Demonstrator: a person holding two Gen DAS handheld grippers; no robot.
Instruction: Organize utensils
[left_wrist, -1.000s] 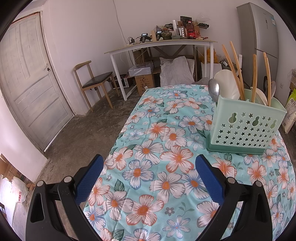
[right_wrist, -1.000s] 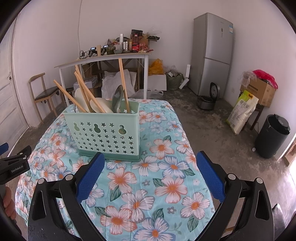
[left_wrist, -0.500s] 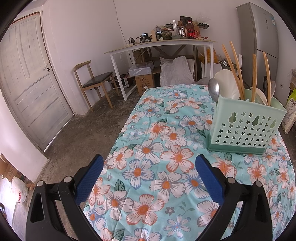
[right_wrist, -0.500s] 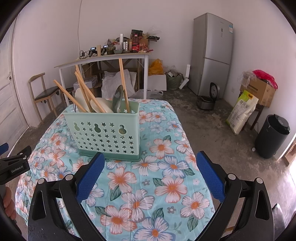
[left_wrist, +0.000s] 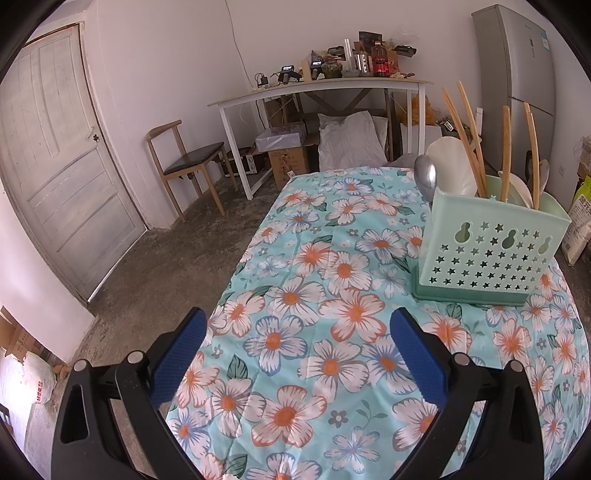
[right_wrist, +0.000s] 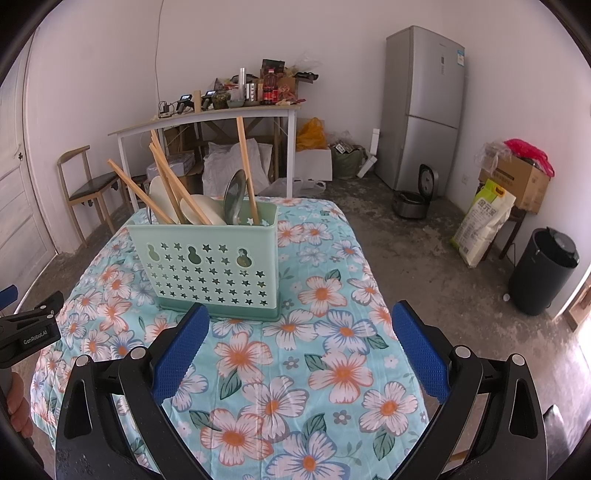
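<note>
A mint-green utensil holder (left_wrist: 487, 251) with star cut-outs stands upright on the floral tablecloth (left_wrist: 332, 295); it also shows in the right wrist view (right_wrist: 210, 266). It holds wooden chopsticks (left_wrist: 465, 136), white spoons (left_wrist: 448, 162) and a metal spoon (left_wrist: 424, 181). In the right wrist view the chopsticks (right_wrist: 166, 188) and a metal spoon (right_wrist: 234, 199) stick up from it. My left gripper (left_wrist: 297, 339) is open and empty, left of and in front of the holder. My right gripper (right_wrist: 301, 339) is open and empty, just in front of the holder.
A white side table (left_wrist: 325, 88) loaded with clutter stands at the far wall with a wooden chair (left_wrist: 184, 166) beside it. A fridge (right_wrist: 424, 107), rice cooker (right_wrist: 413, 199), bag (right_wrist: 484, 221) and black bin (right_wrist: 543, 273) stand to the right. The left gripper's body (right_wrist: 29, 328) shows at the table's left edge.
</note>
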